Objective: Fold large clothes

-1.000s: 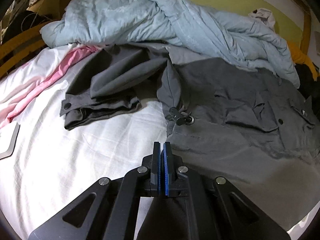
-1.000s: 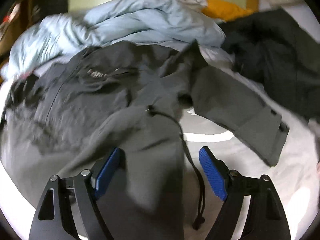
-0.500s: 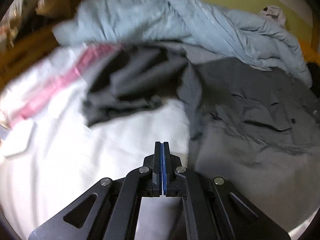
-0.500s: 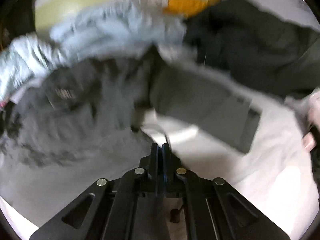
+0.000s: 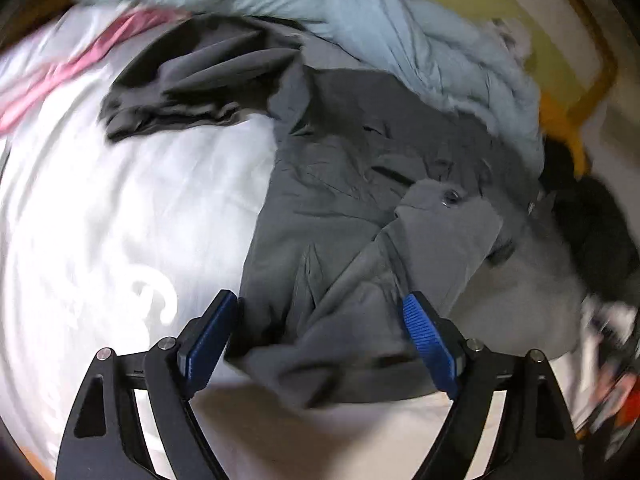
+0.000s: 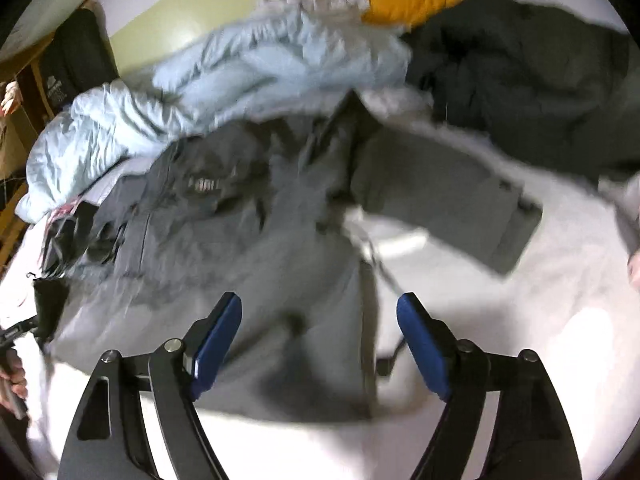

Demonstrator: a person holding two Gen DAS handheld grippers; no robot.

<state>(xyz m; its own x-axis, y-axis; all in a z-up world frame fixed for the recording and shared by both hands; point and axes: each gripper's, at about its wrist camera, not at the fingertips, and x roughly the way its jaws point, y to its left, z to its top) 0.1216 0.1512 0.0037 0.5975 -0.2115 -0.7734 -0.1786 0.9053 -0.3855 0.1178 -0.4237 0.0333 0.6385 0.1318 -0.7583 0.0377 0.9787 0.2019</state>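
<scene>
A large grey jacket [image 5: 352, 184] lies spread on the white bed sheet [image 5: 120, 216], its hem bunched near me. One sleeve [image 5: 192, 92] is crumpled to the far left. My left gripper [image 5: 320, 332] is open and empty over the bunched hem. In the right wrist view the jacket [image 6: 248, 240] lies flat with its other sleeve [image 6: 440, 200] stretched to the right and a drawcord [image 6: 376, 264] trailing. My right gripper [image 6: 320, 332] is open and empty above the hem.
A pale blue quilt [image 5: 360, 20] is heaped behind the jacket. A pink cloth [image 5: 80, 68] lies at the far left. A dark garment [image 6: 520, 92] and an orange cloth [image 6: 404, 4] lie at the back right. A wooden bed frame [image 5: 600, 60] edges the bed.
Both grippers were shut half a second ago and are now open. The jacket hem now lies bunched in front of the left gripper. Both views have shifted.
</scene>
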